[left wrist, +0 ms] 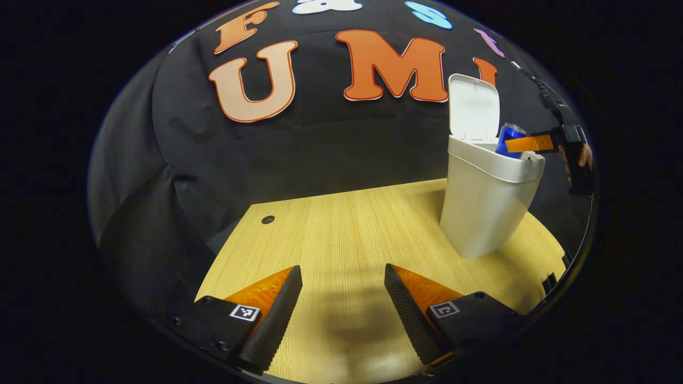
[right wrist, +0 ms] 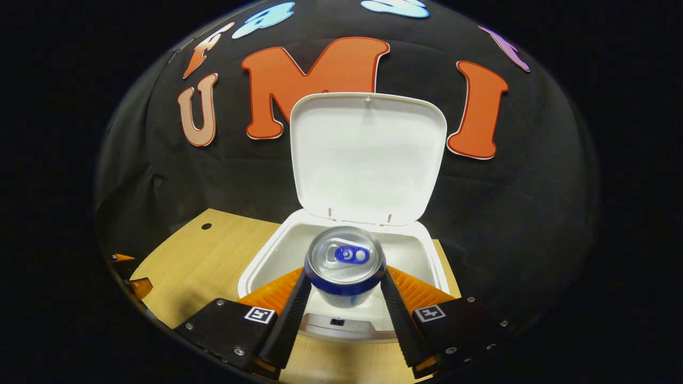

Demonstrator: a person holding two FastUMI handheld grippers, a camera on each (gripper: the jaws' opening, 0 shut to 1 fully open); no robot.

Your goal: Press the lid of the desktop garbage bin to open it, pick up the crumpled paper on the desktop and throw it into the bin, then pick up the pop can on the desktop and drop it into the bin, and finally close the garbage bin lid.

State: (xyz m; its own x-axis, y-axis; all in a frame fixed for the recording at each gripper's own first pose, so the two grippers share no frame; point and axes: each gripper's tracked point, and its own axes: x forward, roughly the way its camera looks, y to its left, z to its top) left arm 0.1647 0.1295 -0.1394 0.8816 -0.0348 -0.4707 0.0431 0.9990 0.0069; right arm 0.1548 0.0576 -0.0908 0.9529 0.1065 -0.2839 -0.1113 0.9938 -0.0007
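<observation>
Two fingers of the right gripper (right wrist: 344, 298) clamp the pop can (right wrist: 345, 264) over the open bin (right wrist: 267, 261), lid (right wrist: 368, 154) upright behind, where a tilted release might catch the rim, while the left gripper (left wrist: 343, 304) idles agape above the table (left wrist: 341, 224).

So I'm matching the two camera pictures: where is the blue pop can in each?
Left gripper view: blue aluminium pop can at upper right, over the white plastic bin's mouth.
Right gripper view: can at lower centre, between the right gripper's fingers.
Shared landmark: the bin's raised white lid.
</observation>
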